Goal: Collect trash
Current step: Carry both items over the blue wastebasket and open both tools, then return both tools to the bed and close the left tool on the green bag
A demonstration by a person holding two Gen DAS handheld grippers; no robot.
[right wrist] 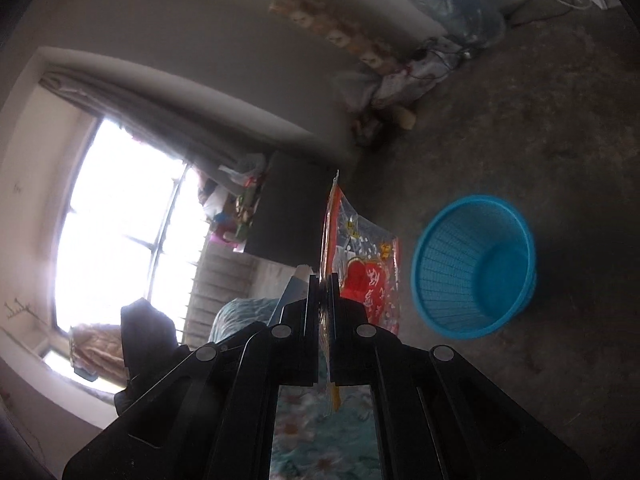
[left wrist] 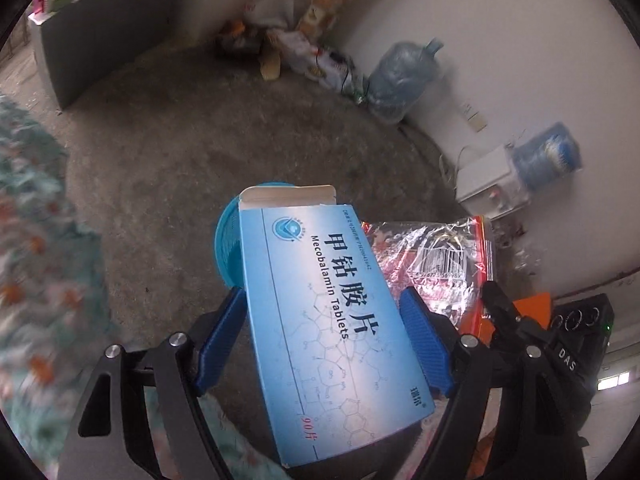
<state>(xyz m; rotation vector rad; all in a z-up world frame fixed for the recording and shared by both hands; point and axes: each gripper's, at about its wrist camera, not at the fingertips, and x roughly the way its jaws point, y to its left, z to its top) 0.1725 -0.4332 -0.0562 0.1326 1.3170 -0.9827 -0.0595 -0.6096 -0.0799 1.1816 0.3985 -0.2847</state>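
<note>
We see a blue pill box [left wrist: 332, 320] gripped across its width by our left claw [left wrist: 324, 344], its blue pads [left wrist: 424, 344] pressing both long sides, the top flap standing open at the far end. Beyond that end peeks the blue basket [left wrist: 226, 240], which stands on the bare concrete floor [left wrist: 180, 140]. Just right of the box hangs a clear and red wrapper [left wrist: 436, 256], pinched flat in our right claw [right wrist: 322, 296], whose jaws are clenched on its edge. From the right wrist view the wrapper [right wrist: 360, 272] sticks up past the fingers, and the basket [right wrist: 476, 264] lies to its right, apart from it, with nothing visible inside. Below both claws shows a floral bed cover [right wrist: 320, 432]. Farther off, water jugs [left wrist: 404, 80] and bags [left wrist: 312, 56] sit along the white wall [left wrist: 500, 40]
</note>
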